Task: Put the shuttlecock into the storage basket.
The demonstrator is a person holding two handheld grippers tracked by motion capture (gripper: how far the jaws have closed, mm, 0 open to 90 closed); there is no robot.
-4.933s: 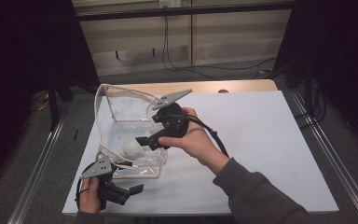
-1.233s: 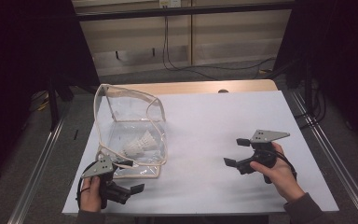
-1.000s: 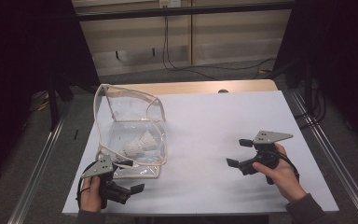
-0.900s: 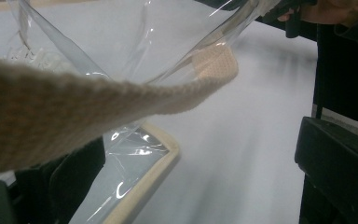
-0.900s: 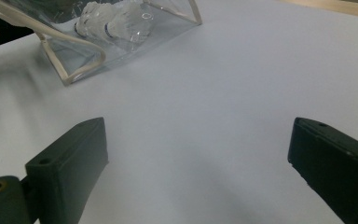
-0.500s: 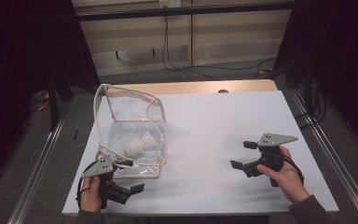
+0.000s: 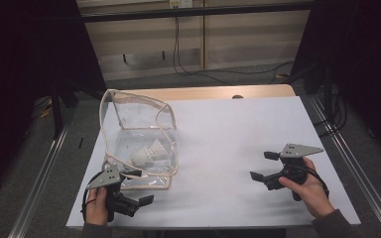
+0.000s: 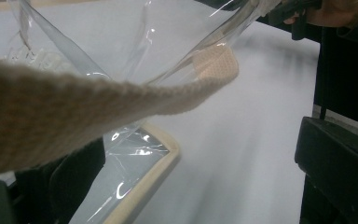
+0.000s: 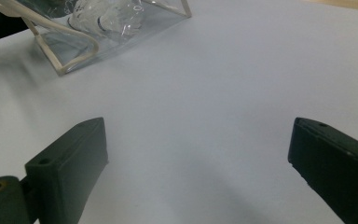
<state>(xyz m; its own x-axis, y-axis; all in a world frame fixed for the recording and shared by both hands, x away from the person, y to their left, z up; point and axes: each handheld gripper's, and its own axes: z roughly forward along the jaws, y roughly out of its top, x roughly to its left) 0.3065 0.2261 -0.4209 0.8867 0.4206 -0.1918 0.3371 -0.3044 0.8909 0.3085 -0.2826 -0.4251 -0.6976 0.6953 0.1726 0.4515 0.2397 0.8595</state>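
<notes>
A clear plastic bag (image 7: 138,119) with beige trim stands on the left of the white table (image 7: 238,129), and a white shuttlecock (image 7: 149,152) lies inside it. My left gripper (image 7: 141,187) is at the bag's near corner, open. In the left gripper view, the bag's beige strap (image 8: 74,102) hangs across between its wide-apart jaws, and I cannot tell whether it touches them. My right gripper (image 7: 262,165) is held open over the bare sheet on the right, well away from the bag. In the right gripper view the bag (image 9: 121,32) and shuttlecock (image 9: 105,16) lie far ahead at upper left.
A wooden strip (image 7: 218,92) runs along the table's far edge. Metal rails (image 7: 349,158) flank both sides of the table. Dark curtains and cables stand beyond it. The person's right hand (image 8: 335,11) is in the top right corner of the left gripper view.
My right gripper, which was at the bag's mouth 4.9 s ago, has drawn away to the right side of the table and drifted a little farther right. The left gripper has stayed put.
</notes>
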